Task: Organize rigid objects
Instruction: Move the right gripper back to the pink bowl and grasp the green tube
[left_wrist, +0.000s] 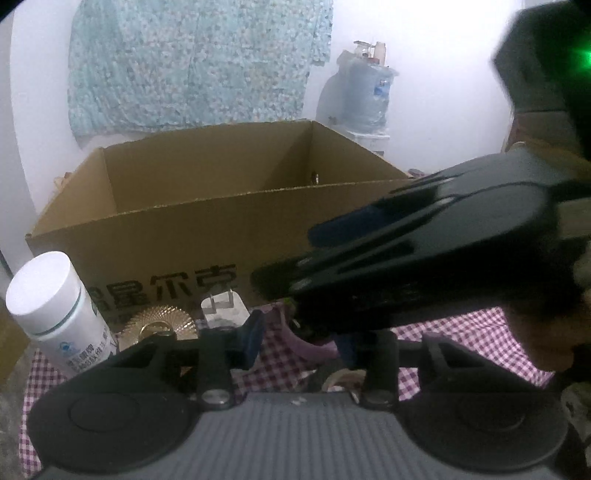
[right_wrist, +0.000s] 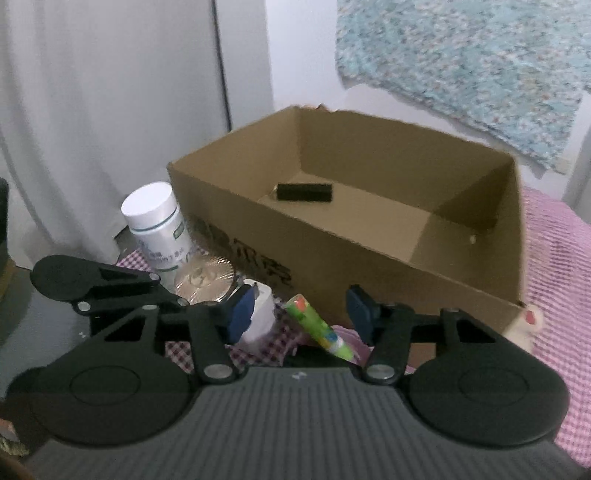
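An open cardboard box (left_wrist: 184, 229) (right_wrist: 388, 266) stands on the checked cloth, with a black block (right_wrist: 303, 192) on its floor. In front of it are a white bottle (left_wrist: 59, 314) (right_wrist: 159, 225), a gold ribbed disc (left_wrist: 159, 325) (right_wrist: 205, 275), a white plug (left_wrist: 223, 310) (right_wrist: 262, 314) and a green tube (right_wrist: 317, 326). My left gripper (left_wrist: 299, 341) is open around a purple thing (left_wrist: 310, 345), its left pad clear of it. My right gripper (right_wrist: 301, 317) is open, with the green tube between its pads and gaps on both sides. In the left wrist view the right gripper's body crosses from the right and hides the far finger.
Pink-and-white checked cloth (left_wrist: 461, 332) (right_wrist: 554, 258) covers the surface. A water jug (left_wrist: 367, 96) stands at the back wall under a blue flowered cloth (left_wrist: 184, 62). A grey curtain (right_wrist: 92, 129) hangs on the left. A small beige thing (right_wrist: 528, 317) lies at the box's right corner.
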